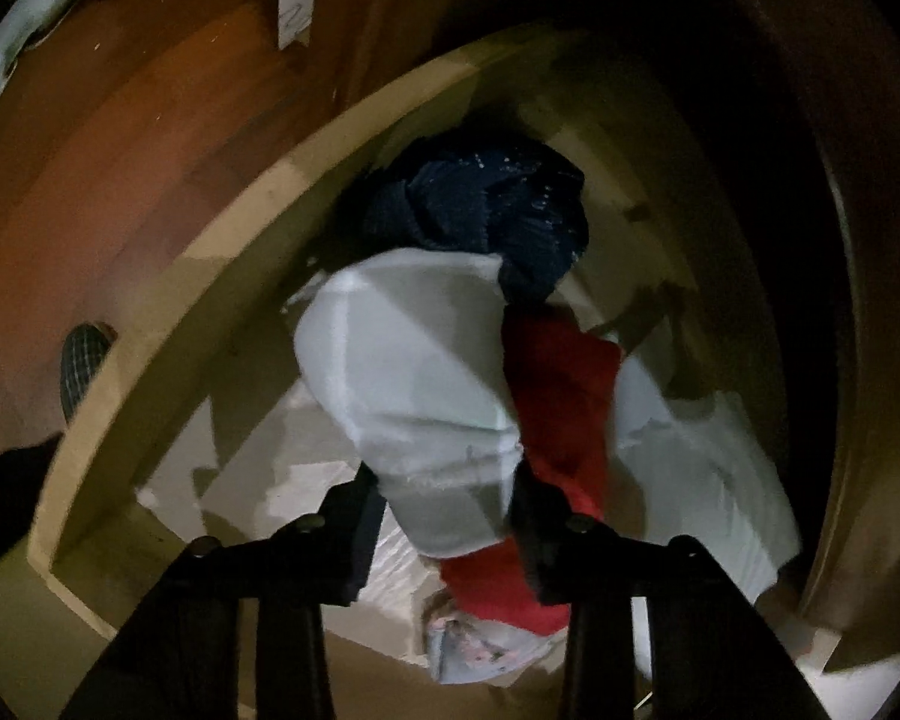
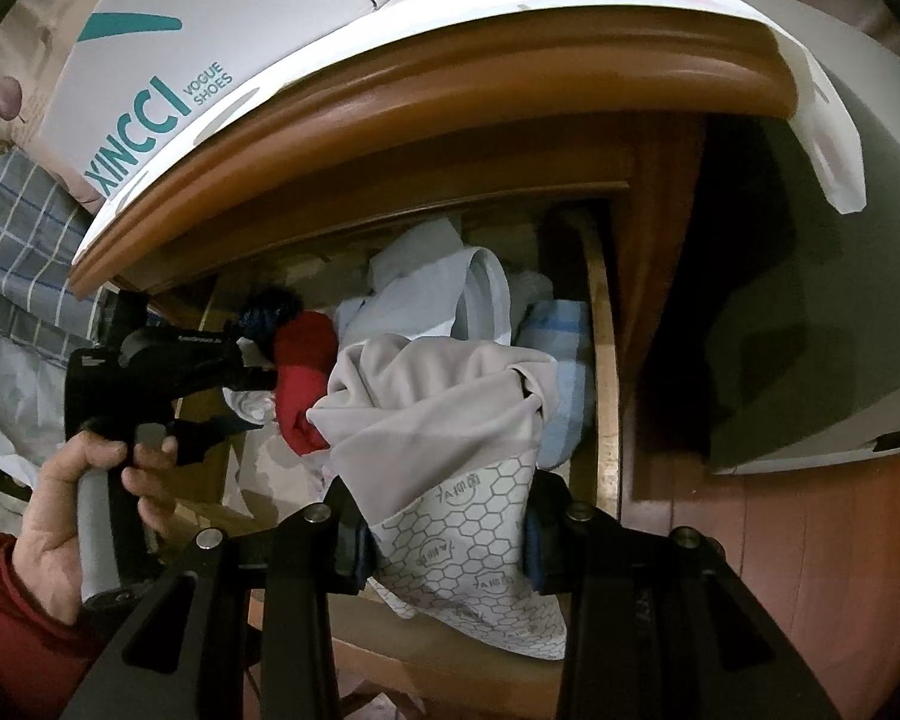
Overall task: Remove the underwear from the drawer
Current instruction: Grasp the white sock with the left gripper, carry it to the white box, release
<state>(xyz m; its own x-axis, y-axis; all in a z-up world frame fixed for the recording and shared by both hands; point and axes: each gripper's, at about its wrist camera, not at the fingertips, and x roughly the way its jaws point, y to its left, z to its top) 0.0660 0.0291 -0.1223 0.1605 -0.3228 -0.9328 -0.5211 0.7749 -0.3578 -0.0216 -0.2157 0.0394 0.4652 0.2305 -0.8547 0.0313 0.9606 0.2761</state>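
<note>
Black jaws of the left gripper [image 1: 450, 516] close on a pale grey-white garment [image 1: 414, 372], pinching its lower end between the pads above the open drawer [image 1: 168, 312]. A red garment [image 1: 561, 396] hangs just beside the right-hand jaw, touching the pale cloth; a dark navy piece [image 1: 492, 210] lies beyond the jaws, deeper in the drawer.

From the right wrist, the right gripper [image 2: 444, 531] is clamped on light grey underwear [image 2: 438, 402], its honeycomb-printed lining [image 2: 468, 546] caught between the jaws and the rest bunched ahead of them over the drawer [image 2: 606, 372]. Left of the jaws, a hand [image 2: 84, 498] in a red sleeve [image 2: 12, 630] holds the left gripper [image 2: 252, 372], its tips among the red cloth [image 2: 303, 378]. A shoe box [image 2: 210, 48] sits on the cabinet top [image 2: 450, 84] beyond.
</note>
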